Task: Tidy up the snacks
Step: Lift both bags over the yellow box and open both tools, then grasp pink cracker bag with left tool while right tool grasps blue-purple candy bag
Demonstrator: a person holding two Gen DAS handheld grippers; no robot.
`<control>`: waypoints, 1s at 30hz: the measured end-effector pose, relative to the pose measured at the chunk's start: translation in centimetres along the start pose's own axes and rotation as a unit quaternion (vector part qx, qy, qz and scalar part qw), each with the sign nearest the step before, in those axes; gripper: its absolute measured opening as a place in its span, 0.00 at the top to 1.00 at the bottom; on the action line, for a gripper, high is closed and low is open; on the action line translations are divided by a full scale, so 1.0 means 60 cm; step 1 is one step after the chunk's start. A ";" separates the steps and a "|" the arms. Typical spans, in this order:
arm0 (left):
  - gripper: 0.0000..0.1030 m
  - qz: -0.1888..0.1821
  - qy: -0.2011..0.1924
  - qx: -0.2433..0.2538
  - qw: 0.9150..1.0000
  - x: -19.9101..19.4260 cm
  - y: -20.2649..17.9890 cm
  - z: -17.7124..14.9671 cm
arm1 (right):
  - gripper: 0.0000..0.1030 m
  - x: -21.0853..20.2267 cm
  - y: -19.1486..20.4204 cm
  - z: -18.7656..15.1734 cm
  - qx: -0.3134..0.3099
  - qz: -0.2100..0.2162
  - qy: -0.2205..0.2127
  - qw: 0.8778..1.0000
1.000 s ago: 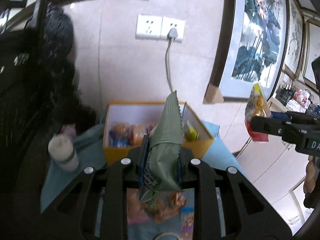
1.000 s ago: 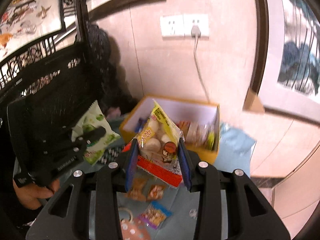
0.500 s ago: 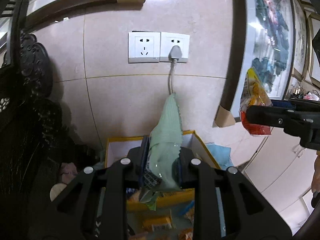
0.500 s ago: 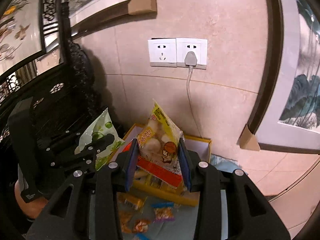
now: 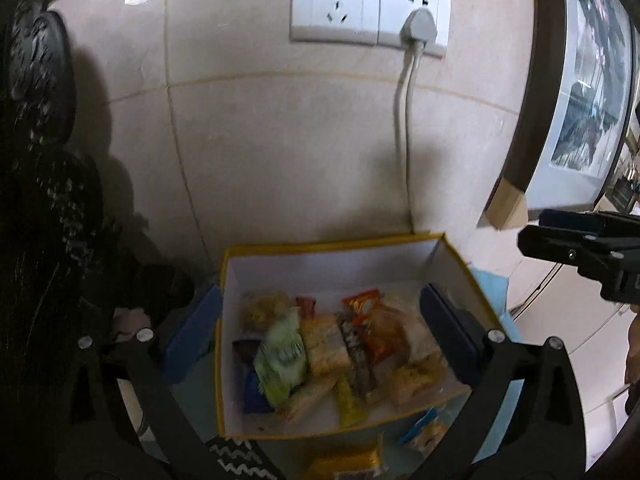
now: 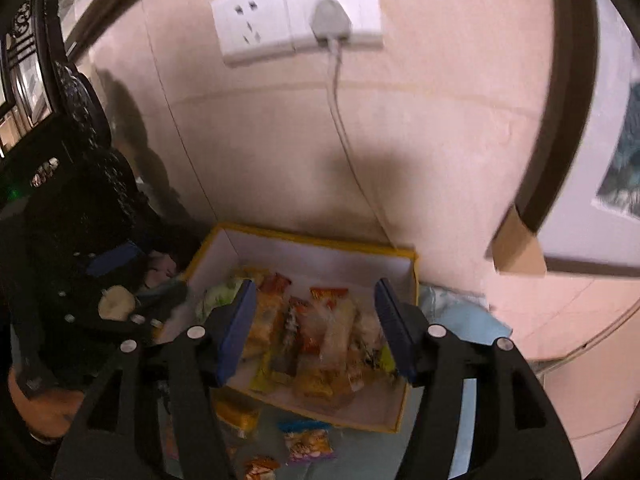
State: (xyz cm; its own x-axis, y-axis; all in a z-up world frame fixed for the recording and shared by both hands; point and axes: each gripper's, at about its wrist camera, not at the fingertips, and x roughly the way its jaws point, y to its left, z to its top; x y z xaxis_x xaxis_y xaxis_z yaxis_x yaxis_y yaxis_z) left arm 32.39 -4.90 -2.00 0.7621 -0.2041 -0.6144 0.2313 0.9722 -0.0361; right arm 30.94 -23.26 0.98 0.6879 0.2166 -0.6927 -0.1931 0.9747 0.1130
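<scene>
Snacks (image 5: 340, 356) piled in the yellow box (image 5: 460, 264), a few more loose on the blue surface (image 6: 460, 316) in front.
Packets look light, crinkly and slippery, so pinch a sealed edge; left tongs (image 5: 320, 336) and right tongs (image 6: 316, 328) both gape wide, empty.

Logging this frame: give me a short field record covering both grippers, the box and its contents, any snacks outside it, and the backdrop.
left gripper: open, empty, above the box
right gripper: open, empty, above the box
box: yellow-edged, white inside, open top, standing against the wall
box contents: mixed snack packets, including a green packet and an orange packet
outside the box: a few small packets on the blue cloth in front, such as a blue-topped packet
backdrop: tiled wall, double socket with one plug inserted
</scene>
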 end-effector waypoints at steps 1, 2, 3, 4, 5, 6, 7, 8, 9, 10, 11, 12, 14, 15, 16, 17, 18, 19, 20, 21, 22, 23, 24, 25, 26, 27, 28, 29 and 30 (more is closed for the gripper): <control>0.02 0.002 0.002 -0.003 1.000 -0.004 0.005 -0.013 | 0.40 0.004 -0.008 -0.017 0.011 0.002 0.008 1.000; 0.02 0.005 0.005 -0.007 1.000 -0.007 0.011 -0.027 | 0.40 0.007 -0.010 -0.027 0.015 0.003 0.012 1.000; 0.02 0.006 0.008 -0.011 1.000 -0.009 0.018 -0.039 | 0.40 0.010 -0.014 -0.040 0.019 0.003 0.017 1.000; 0.02 0.010 0.011 -0.016 1.000 -0.011 0.023 -0.050 | 0.40 0.012 -0.017 -0.057 0.022 0.002 0.022 1.000; 0.02 0.014 0.016 -0.019 1.000 -0.013 0.029 -0.062 | 0.40 0.015 -0.020 -0.075 0.025 0.003 0.029 0.999; 0.02 0.019 0.022 -0.021 0.999 -0.016 0.036 -0.077 | 0.40 0.016 -0.021 -0.094 0.028 0.004 0.036 0.999; 0.02 0.026 0.026 -0.022 0.999 -0.019 0.041 -0.088 | 0.40 0.017 -0.021 -0.107 0.029 0.005 0.041 0.999; 0.02 0.035 0.029 -0.031 0.998 -0.024 0.050 -0.103 | 0.40 0.018 -0.019 -0.121 0.031 0.006 0.047 0.998; 0.02 0.038 0.032 -0.042 0.998 -0.027 0.057 -0.112 | 0.40 0.018 -0.018 -0.138 0.034 0.008 0.054 0.998; 0.02 0.037 0.037 -0.056 0.997 -0.029 0.064 -0.122 | 0.40 0.019 -0.014 -0.159 0.038 0.013 0.065 0.997; 0.02 0.038 0.043 -0.069 0.996 -0.032 0.071 -0.133 | 0.40 0.019 -0.011 -0.176 0.040 0.016 0.073 0.996; 0.02 0.041 0.048 -0.081 0.995 -0.037 0.077 -0.150 | 0.39 0.018 -0.007 -0.194 0.041 0.019 0.080 0.996; 0.02 0.045 0.060 -0.089 0.993 -0.046 0.080 -0.186 | 0.39 0.015 0.007 -0.243 0.037 0.023 0.099 0.994; 0.02 0.043 0.071 -0.088 0.993 -0.049 0.078 -0.210 | 0.39 0.014 0.014 -0.265 0.032 0.023 0.110 0.993; 0.02 0.042 0.082 -0.085 0.992 -0.051 0.075 -0.236 | 0.38 0.012 0.024 -0.293 0.028 0.028 0.120 0.992; 0.02 0.040 0.091 -0.085 0.991 -0.052 0.073 -0.254 | 0.38 0.010 0.032 -0.320 0.023 0.034 0.129 0.991; 0.02 0.033 0.108 -0.086 0.990 -0.049 0.071 -0.280 | 0.38 0.010 0.043 -0.348 0.016 0.037 0.141 0.989; 0.02 0.031 0.118 -0.085 0.989 -0.047 0.069 -0.297 | 0.38 0.011 0.053 -0.376 0.009 0.035 0.155 0.987; 0.02 0.031 0.127 -0.082 0.988 -0.045 0.067 -0.311 | 0.38 0.013 0.061 -0.401 0.005 0.033 0.166 0.986; 0.02 0.033 0.136 -0.076 0.987 -0.043 0.065 -0.329 | 0.38 0.015 0.070 -0.430 0.003 0.031 0.179 0.983; 0.02 0.035 0.141 -0.070 0.987 -0.041 0.064 -0.337 | 0.38 0.017 0.076 -0.447 0.004 0.031 0.187 0.982; 0.02 0.036 0.146 -0.065 0.986 -0.039 0.063 -0.345 | 0.38 0.020 0.081 -0.463 0.006 0.029 0.193 0.981; 0.02 0.040 0.151 -0.059 0.986 -0.035 0.059 -0.352 | 0.38 0.021 0.083 -0.473 0.008 0.026 0.197 0.980; 0.02 0.043 0.156 -0.058 0.985 -0.033 0.057 -0.357 | 0.38 0.024 0.088 -0.483 0.011 0.023 0.200 0.979; 0.02 0.043 0.159 -0.056 0.985 -0.031 0.055 -0.362 | 0.38 0.023 0.088 -0.489 0.014 0.022 0.201 0.979; 0.02 0.046 0.162 -0.050 0.984 -0.029 0.051 -0.366 | 0.38 0.025 0.091 -0.492 0.016 0.020 0.203 0.979; 0.02 0.047 0.164 -0.043 0.984 -0.028 0.047 -0.369 | 0.38 0.028 0.094 -0.495 0.017 0.019 0.208 0.978; 0.02 0.048 0.165 -0.037 0.984 -0.026 0.043 -0.371 | 0.38 0.031 0.096 -0.497 0.019 0.016 0.211 0.977; 0.02 0.049 0.166 -0.030 0.984 -0.025 0.038 -0.375 | 0.38 0.032 0.097 -0.497 0.021 0.014 0.212 0.977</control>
State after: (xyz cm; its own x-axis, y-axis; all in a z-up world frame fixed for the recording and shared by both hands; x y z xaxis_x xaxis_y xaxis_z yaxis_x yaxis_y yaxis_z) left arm 18.16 0.22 -18.88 0.5366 -0.0702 -0.8409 0.1229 0.9924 -0.0044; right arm 10.27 -18.86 -20.95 0.3300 0.2094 -0.9205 -0.1734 0.9719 0.1589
